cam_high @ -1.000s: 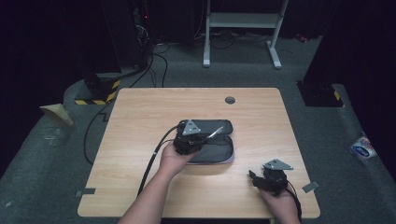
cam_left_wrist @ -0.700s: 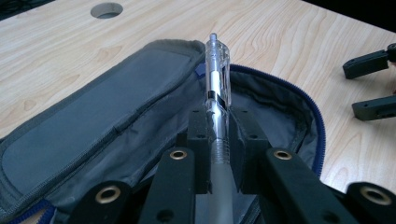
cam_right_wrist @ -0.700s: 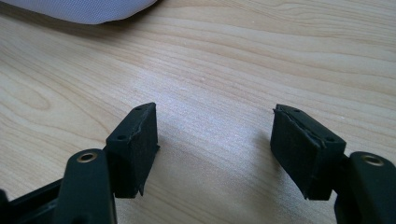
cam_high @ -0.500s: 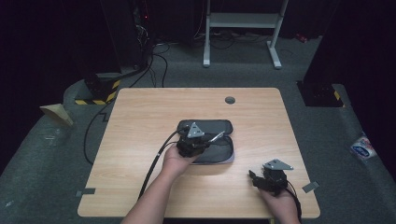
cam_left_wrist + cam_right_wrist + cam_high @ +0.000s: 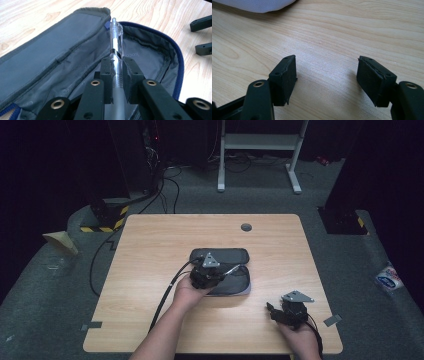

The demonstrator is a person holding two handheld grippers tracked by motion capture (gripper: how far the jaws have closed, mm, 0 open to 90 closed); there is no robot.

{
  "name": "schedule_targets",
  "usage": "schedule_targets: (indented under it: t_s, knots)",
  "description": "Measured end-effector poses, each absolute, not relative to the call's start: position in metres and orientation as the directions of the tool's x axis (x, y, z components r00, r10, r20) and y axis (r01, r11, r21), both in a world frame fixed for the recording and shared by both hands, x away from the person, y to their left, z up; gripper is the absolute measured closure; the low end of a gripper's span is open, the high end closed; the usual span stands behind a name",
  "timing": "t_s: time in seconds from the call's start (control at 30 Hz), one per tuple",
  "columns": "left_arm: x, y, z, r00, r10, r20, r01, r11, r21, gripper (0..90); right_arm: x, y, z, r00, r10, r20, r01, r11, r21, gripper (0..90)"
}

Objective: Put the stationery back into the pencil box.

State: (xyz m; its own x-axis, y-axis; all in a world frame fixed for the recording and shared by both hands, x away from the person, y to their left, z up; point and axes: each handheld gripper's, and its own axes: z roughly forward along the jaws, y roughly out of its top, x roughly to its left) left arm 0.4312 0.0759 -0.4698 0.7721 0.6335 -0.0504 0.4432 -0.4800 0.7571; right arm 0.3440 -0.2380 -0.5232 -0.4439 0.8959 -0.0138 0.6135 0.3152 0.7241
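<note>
While the right gripper (image 5: 274, 311) rests idle, the left gripper (image 5: 216, 271) holds a clear pen (image 5: 115, 43) over an open grey pencil case (image 5: 235, 285).

At the middle of the wooden table (image 5: 150, 250), the left gripper's jaws are clamped on the pen's barrel — its tip points away along the jaws, above the case's grey lining and blue zip edge. The case lies flat with its flap folded back to the far side. The right gripper sits well apart near the table's near right corner — its jaws parted, with nothing between them but bare wood.
</note>
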Motion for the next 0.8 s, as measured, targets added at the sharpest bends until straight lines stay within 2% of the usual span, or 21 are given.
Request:
schedule_targets:
  t_s: [0.27, 0.53, 0.63, 0.8]
  knots:
    - [0.43, 0.074, -0.475, 0.795, 0.604, -0.055, 0.435, -0.504, 0.746, 78.7, 0.343, -0.238, -0.523, -0.443, 0.896, -0.015, 0.613, 0.315, 0.724, 31.9]
    - [0.433, 0.075, -0.479, 0.783, 0.619, -0.057, 0.45, -0.501, 0.74, 78.3, 0.343, -0.238, -0.523, -0.441, 0.897, -0.013, 0.614, 0.313, 0.725, 31.9]
    - [0.434, 0.08, -0.476, 0.755, 0.649, -0.089, 0.48, -0.455, 0.75, 68.5, 0.343, -0.238, -0.523, -0.441, 0.897, -0.013, 0.614, 0.313, 0.725, 31.9]
    - [0.431, 0.087, -0.474, 0.738, 0.669, -0.087, 0.479, -0.429, 0.766, 66.8, 0.343, -0.238, -0.523, -0.441, 0.897, -0.013, 0.614, 0.313, 0.725, 31.9]
